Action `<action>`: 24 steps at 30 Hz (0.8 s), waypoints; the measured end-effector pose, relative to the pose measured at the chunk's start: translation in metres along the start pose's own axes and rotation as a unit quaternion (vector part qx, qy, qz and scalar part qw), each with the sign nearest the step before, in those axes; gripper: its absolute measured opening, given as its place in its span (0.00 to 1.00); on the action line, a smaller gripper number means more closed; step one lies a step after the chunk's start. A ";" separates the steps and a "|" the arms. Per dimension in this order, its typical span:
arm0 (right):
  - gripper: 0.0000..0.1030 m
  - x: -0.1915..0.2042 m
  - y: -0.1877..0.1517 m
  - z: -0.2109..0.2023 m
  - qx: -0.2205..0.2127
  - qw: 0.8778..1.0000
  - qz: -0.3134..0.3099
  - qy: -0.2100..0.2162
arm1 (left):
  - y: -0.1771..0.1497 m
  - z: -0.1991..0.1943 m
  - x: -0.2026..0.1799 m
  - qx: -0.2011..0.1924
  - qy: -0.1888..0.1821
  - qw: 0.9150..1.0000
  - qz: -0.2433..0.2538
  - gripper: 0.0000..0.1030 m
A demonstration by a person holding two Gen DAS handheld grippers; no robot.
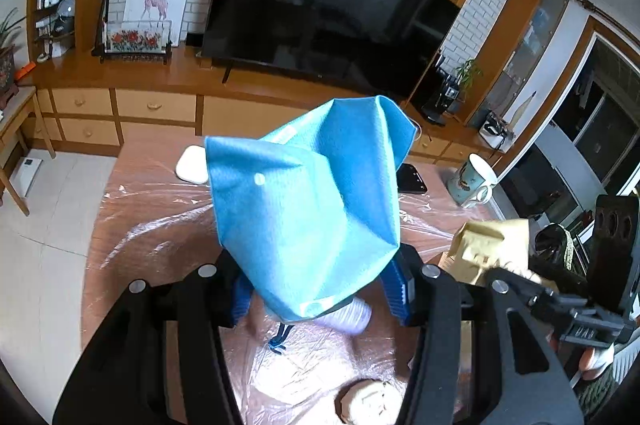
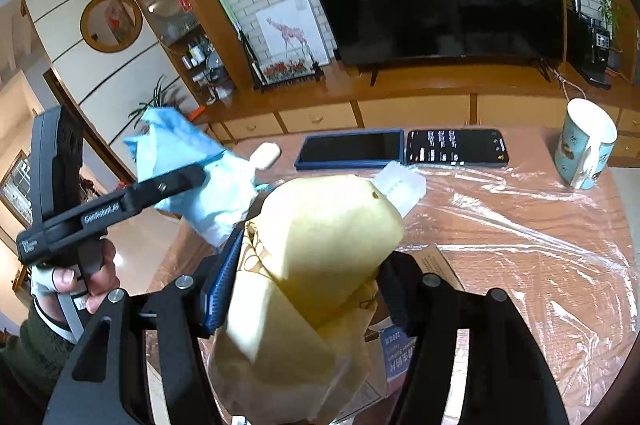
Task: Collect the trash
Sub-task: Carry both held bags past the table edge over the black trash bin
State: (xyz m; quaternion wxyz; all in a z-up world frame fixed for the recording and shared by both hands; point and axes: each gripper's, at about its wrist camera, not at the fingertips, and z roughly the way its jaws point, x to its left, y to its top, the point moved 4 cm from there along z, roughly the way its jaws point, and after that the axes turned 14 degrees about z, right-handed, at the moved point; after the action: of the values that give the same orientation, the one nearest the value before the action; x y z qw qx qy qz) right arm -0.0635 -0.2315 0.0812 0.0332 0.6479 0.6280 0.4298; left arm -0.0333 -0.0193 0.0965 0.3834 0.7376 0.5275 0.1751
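Note:
My left gripper [image 1: 320, 299] is shut on a blue plastic bag [image 1: 312, 201] and holds it above the table; the bag stands up and hides the view ahead. It also shows in the right wrist view [image 2: 188, 165], to the left. My right gripper [image 2: 304, 285] is shut on a yellow-tan paper bag [image 2: 320, 245], lifted over the table; this bag shows at the right in the left wrist view [image 1: 484, 249]. A crumpled wad [image 1: 368, 401] lies on the table under the left gripper.
The round table [image 2: 520, 225] is covered in clear plastic film. On it lie two dark phones [image 2: 350, 149] [image 2: 456, 147], a white oval object [image 2: 266, 155], a blue-and-white mug [image 2: 586, 145] at the right, and a flat leaflet [image 2: 394, 349]. A TV cabinet stands behind.

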 end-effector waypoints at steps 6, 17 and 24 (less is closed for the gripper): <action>0.59 0.005 -0.002 -0.022 -0.022 1.000 0.004 0.009 | -0.012 -0.022 -0.003 -0.008 0.017 1.000 0.019 0.52; 0.59 -0.001 -0.044 -0.046 -0.028 0.999 0.018 -0.015 | -0.064 -0.032 -0.013 0.018 0.015 1.000 0.014 0.52; 0.59 -0.007 -0.066 -0.066 -0.038 0.998 0.042 -0.018 | -0.076 -0.048 -0.022 0.009 0.014 0.999 0.027 0.52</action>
State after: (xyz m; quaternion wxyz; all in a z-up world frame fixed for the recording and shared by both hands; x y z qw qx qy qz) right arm -0.1533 -0.2559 0.0810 0.0507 0.6792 0.5833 0.4426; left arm -0.1223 -0.0094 0.0738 0.3642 0.7524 0.5145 0.1911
